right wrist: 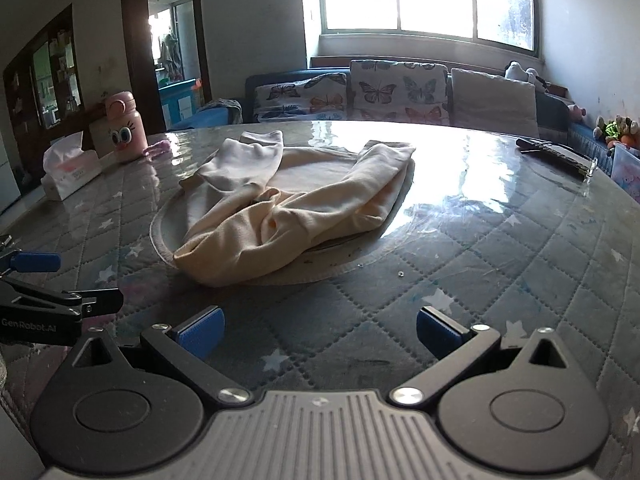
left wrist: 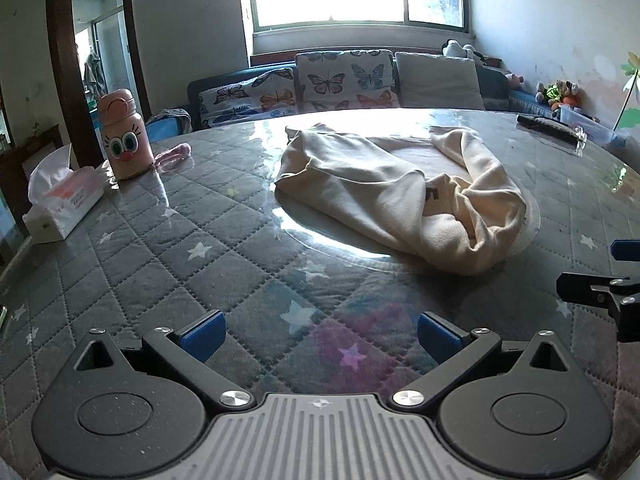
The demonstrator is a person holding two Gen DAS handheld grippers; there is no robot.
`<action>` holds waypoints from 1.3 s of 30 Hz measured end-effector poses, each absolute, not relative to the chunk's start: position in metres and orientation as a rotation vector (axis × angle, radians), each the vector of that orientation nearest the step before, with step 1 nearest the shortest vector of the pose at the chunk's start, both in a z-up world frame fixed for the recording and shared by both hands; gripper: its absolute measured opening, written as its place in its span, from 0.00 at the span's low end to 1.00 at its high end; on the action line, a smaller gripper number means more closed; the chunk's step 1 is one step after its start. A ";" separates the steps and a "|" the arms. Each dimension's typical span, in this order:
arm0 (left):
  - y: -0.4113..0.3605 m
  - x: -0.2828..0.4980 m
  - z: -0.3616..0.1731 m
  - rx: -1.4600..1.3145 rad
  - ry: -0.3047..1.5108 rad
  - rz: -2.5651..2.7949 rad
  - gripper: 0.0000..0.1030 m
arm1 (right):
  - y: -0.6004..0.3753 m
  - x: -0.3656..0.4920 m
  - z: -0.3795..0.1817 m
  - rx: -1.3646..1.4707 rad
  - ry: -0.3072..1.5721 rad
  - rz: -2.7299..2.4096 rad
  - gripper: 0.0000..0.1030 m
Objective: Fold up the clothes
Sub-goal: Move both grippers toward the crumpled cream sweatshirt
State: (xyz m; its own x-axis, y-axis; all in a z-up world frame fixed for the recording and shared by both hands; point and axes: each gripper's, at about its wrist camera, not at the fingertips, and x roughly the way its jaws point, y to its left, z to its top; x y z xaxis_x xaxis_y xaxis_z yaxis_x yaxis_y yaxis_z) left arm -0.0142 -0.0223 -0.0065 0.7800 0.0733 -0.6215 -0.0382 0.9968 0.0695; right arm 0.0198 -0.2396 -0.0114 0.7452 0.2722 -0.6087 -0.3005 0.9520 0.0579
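- Nearest my cameras, the left tool (left wrist: 320, 336) and right tool (right wrist: 320, 334) both hang with their blue pads spread wide, released, nothing between them, each tilted down over the worktop (left wrist: 180, 264).
- Each tool shows at the edge of the other's view, so I judge they sit side by side, near one another, both short of the garment.
- Under them the worktop is a quilted, star-printed cover beneath a glossy clear sheet; I expect fabric to slide easily on that sheet.
- Next out, the cream sweatshirt (right wrist: 288, 204) lies crumpled around the middle of the worktop, on a round mat (right wrist: 160, 236), with both sleeves thrown over the body and their ribbed cuffs pointing away from me.
- Handling, as I judge it: light, soft and limp, so it will sag and bunch rather than hold a line; nothing fragile.
- I would take hold at the near hem corners or at a cuff, pinching a single layer, and spread it flat before any fold.
- Farther left stand a pink cartoon bottle (left wrist: 125, 136) and a tissue pack (left wrist: 60, 204), well apart from the sweatshirt; a dark flat object, too small to name, lies at the far right.
- Beyond the worktop, a sofa with butterfly cushions (left wrist: 344, 76) sits under a bright window.
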 end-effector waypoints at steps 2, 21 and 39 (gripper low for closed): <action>-0.025 -0.016 -0.006 0.050 0.677 0.068 1.00 | -0.239 0.018 -0.012 -0.049 0.660 0.314 1.00; -0.029 -0.025 -0.006 0.062 0.699 0.048 1.00 | -0.237 0.007 -0.010 -0.050 0.655 0.326 1.00; -0.033 -0.024 -0.009 0.061 0.707 0.062 1.00 | -0.230 0.008 -0.011 -0.057 0.662 0.340 1.00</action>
State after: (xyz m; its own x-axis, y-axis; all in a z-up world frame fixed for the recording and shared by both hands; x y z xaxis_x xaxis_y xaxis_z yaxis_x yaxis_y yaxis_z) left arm -0.0238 -0.0328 -0.0088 0.7586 0.0771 -0.6470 -0.0357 0.9964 0.0769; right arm 0.0084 -0.2304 -0.0112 0.7360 0.2911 -0.6112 -0.3270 0.9434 0.0556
